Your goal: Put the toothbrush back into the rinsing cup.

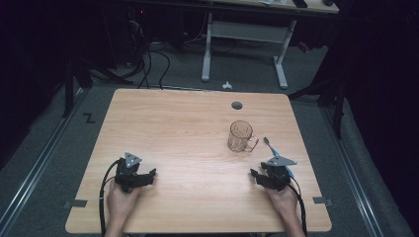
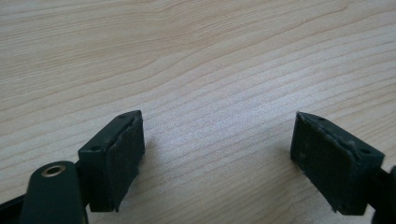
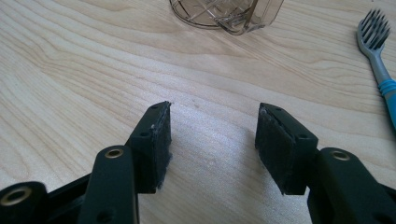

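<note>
One toothbrush (image 1: 271,146) just beyond right tool (image 1: 261,177), jaws apart.

Mug (image 3: 227,14) cut off by right gripper view's top edge, toothbrush (image 3: 379,60) handle cropped at right edge

My right tool (image 3: 212,140) hangs over bare table (image 3: 70,70), jaws wide apart; ahead stands the glass mug (image 3: 229,14), the toothbrush (image 3: 376,51) well beside it

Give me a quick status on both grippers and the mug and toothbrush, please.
Left gripper open, on bare table. Right gripper open, holding nothing. Glass mug upright; toothbrush flat beside it, both ahead of right gripper, untouched. Nothing in the way.
</note>
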Tool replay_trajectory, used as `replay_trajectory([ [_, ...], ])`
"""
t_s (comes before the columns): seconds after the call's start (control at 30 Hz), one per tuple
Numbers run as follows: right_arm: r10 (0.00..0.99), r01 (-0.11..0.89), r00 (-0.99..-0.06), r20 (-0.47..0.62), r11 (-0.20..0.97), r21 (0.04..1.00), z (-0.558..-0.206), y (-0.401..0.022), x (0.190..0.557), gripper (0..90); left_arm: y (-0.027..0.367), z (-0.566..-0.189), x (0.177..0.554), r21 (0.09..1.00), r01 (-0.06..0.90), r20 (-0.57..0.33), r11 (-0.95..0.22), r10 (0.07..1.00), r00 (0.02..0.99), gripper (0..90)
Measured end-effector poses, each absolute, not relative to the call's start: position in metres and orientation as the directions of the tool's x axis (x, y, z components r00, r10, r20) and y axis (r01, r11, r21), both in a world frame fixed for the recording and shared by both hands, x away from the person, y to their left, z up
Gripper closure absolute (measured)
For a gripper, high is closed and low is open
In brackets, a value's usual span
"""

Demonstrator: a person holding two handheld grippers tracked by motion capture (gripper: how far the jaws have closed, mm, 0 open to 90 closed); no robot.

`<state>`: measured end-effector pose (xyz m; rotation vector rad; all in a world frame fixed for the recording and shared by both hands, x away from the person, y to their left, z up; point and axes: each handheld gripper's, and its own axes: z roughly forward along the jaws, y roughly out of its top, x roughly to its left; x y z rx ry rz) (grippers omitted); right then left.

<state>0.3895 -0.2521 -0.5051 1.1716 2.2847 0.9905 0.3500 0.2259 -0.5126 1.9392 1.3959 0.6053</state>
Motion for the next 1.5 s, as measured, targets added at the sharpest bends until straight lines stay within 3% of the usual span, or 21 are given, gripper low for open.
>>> replay_trajectory([
  [0.8, 0.819, 0.546, -0.574, -0.018, 0.398, 0.737, -0.505, -0.251, 0.388, 45.9, 0.226, -0.513, 0.350, 0.740, 0.640, -0.013, -0.208, 0.946, 0.323, 18.2],
  [1.13, 0.836, 0.553, -0.548, -0.019, 0.379, 0.742, -0.505, -0.254, 0.385, 55.1, 0.226, -0.513, 0.350, 0.740, 0.640, -0.013, -0.208, 0.946, 0.323, 18.2],
  [1.5, 0.837, 0.545, -0.547, -0.022, 0.376, 0.749, -0.500, -0.258, 0.378, 58.0, 0.226, -0.513, 0.350, 0.740, 0.640, -0.013, -0.208, 0.946, 0.323, 18.2],
])
